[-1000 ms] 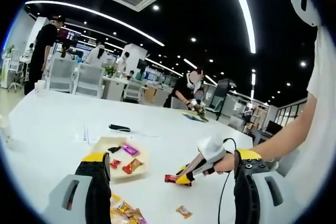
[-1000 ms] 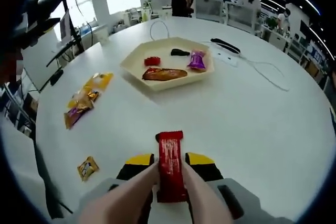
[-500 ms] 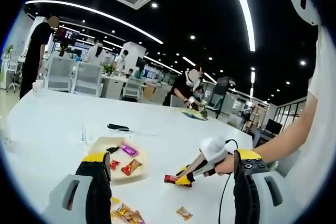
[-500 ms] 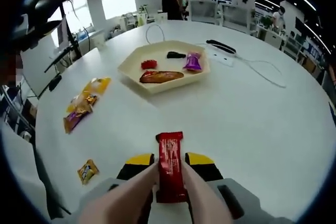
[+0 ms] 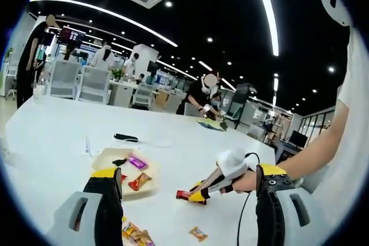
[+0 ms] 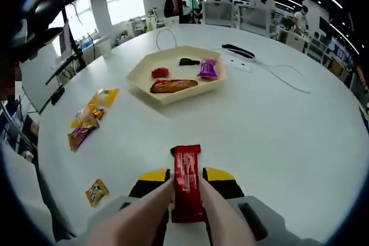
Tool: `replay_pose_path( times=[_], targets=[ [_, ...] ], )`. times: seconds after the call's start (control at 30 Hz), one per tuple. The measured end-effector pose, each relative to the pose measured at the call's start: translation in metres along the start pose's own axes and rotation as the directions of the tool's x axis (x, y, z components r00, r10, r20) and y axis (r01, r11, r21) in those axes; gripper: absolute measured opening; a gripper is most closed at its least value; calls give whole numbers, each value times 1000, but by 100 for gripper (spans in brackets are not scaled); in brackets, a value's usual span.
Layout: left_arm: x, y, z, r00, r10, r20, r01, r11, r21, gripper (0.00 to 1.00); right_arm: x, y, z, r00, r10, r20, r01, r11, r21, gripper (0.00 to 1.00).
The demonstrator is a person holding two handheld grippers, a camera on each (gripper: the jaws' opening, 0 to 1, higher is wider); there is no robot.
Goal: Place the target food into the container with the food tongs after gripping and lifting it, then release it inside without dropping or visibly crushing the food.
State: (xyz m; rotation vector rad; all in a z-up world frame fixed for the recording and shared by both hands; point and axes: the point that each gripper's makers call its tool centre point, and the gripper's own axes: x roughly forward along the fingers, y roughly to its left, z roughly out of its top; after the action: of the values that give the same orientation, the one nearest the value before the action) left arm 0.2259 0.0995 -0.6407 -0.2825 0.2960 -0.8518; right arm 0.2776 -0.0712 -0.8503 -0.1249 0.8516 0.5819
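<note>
Right tool (image 6: 187, 185) clamping red snack bar (image 6: 187, 182)

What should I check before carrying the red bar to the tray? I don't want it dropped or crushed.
1. Grip: right tongs shut on the red bar, ok.
2. Wrapper: flat, no visible dents, ok.
3. Lifted off the table: cannot tell.
4. Free spot in the tray: near right part bare beside the orange packet, ok.
5. Path to the tray: bare table ahead, ok.
6. Left tongs: open, apart from the tray, ok.
</note>
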Motion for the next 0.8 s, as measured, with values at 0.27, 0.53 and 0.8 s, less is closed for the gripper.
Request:
replay_pose_path(
  times=[0.27, 0.53, 0.8],
  targets=[
    [-6, 0, -2, 1000, 4, 3, -4, 1000, -15, 96, -1, -3, 0, 1000, 13, -19, -13, 1000, 15, 22],
    [-14, 3, -1, 1000, 15, 26, -14, 999, -43, 97, 2, 2, 1, 996, -67, -63, 65, 997, -29, 22],
    [-21, 2, 2, 999, 16, 35, -15, 999, -39, 97, -5, 4, 2, 994, -92, -52, 92, 996, -6, 21]
  ],
)
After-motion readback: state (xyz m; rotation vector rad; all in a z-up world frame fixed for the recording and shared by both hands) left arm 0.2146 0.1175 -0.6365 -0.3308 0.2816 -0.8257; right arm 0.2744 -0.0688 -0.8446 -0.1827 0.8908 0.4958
